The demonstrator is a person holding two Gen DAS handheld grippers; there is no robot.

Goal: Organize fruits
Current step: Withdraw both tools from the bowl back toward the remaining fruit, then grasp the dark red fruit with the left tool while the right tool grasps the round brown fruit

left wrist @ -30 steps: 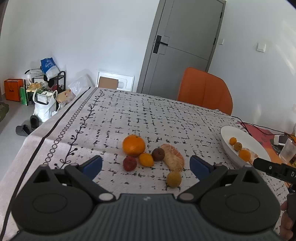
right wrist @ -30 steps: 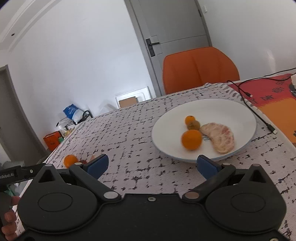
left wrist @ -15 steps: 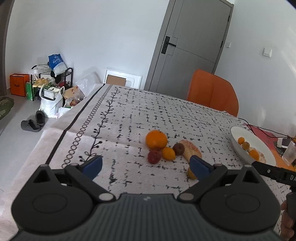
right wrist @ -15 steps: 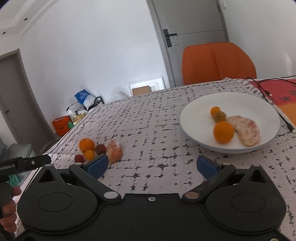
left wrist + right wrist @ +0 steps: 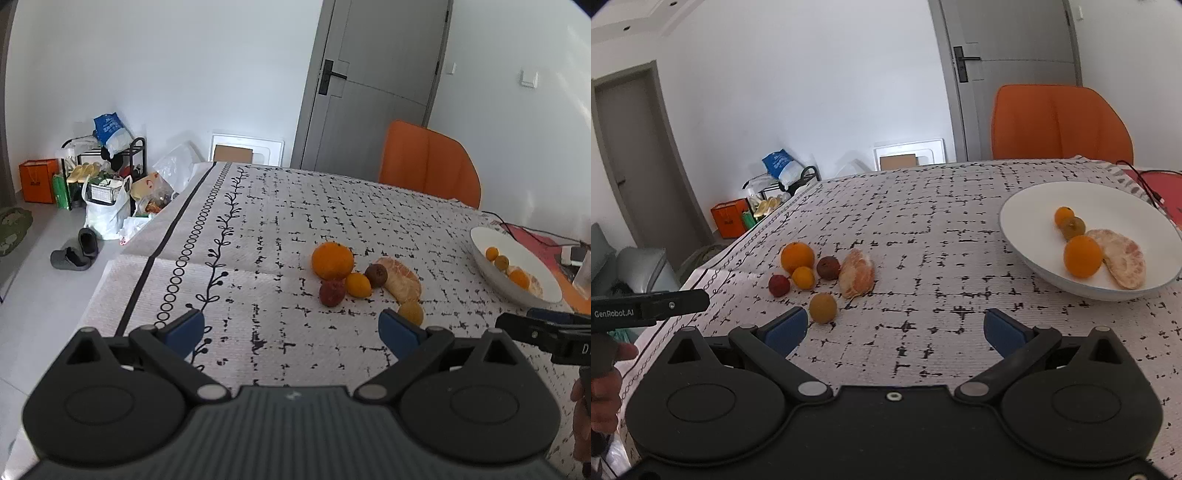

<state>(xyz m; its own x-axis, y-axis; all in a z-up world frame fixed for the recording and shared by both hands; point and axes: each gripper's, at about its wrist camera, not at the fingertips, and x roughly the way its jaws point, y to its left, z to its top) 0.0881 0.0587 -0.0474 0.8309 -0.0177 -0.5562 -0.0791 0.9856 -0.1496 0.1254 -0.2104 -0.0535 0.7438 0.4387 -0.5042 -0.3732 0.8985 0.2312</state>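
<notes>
A cluster of fruit lies on the patterned tablecloth: a large orange (image 5: 332, 261) (image 5: 797, 257), a small orange fruit (image 5: 358, 284), a red fruit (image 5: 331, 292), a dark brown fruit (image 5: 376, 275), a peeled citrus half (image 5: 402, 282) (image 5: 857, 273) and a yellow-brown fruit (image 5: 410, 312) (image 5: 823, 307). A white plate (image 5: 1034, 206) (image 5: 480, 240) to the right holds two oranges, a brownish fruit and a peeled citrus piece (image 5: 1123, 258). My left gripper (image 5: 291, 330) is open and empty, short of the cluster. My right gripper (image 5: 892, 328) is open and empty, between cluster and plate.
An orange chair (image 5: 1060, 122) stands at the table's far side. A black cable (image 5: 1145, 184) and red mat lie beyond the plate. Bags, a rack and slippers (image 5: 74, 251) are on the floor left of the table. A grey door (image 5: 373, 92) is behind.
Both grippers have swung leftward and pulled back. The fruit cluster has come into the right wrist view and the plate has shifted to its right side. Both grippers stayed open.
</notes>
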